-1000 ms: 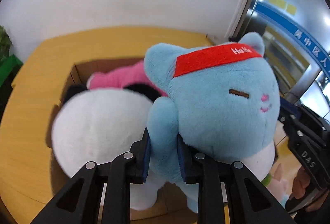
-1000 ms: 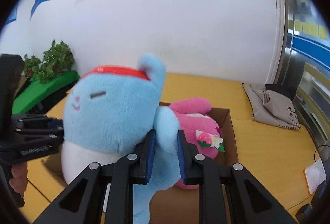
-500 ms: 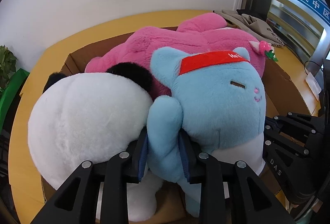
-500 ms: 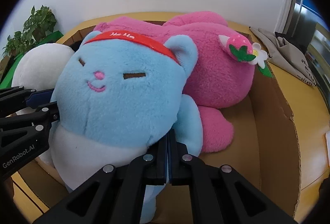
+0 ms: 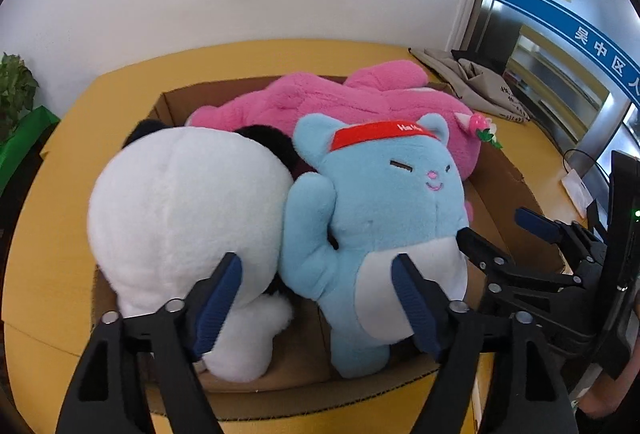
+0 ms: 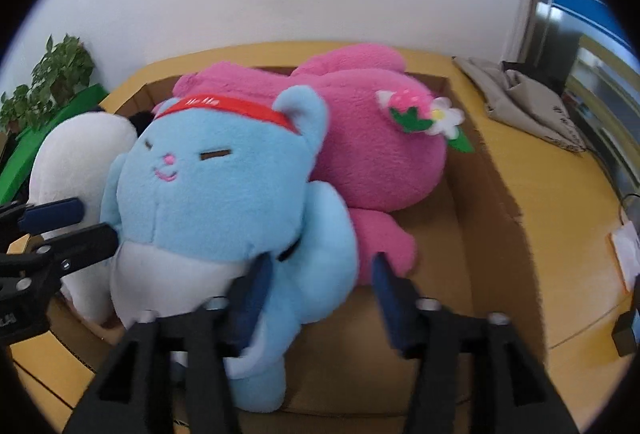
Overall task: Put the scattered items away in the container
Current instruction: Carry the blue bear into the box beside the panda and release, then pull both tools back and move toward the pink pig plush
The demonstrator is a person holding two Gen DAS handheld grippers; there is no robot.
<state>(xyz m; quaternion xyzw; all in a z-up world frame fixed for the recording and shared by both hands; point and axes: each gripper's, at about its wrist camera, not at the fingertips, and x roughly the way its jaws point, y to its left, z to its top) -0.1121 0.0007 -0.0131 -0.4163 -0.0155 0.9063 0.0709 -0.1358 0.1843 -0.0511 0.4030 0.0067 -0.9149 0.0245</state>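
Half a second earlier both grippers had been pinching the blue plush cat's (image 5: 384, 202) arms; by this moment both had let go. The left gripper (image 5: 316, 298) stood spread wide, its pads flanking the cat's arm and the white plush (image 5: 188, 210) without clamping either. The right gripper (image 6: 320, 294) was likewise parted, somewhat blurred. The cat lay inside the cardboard box (image 5: 504, 170), wedged between the white plush and the pink plush (image 5: 360, 106) behind it.
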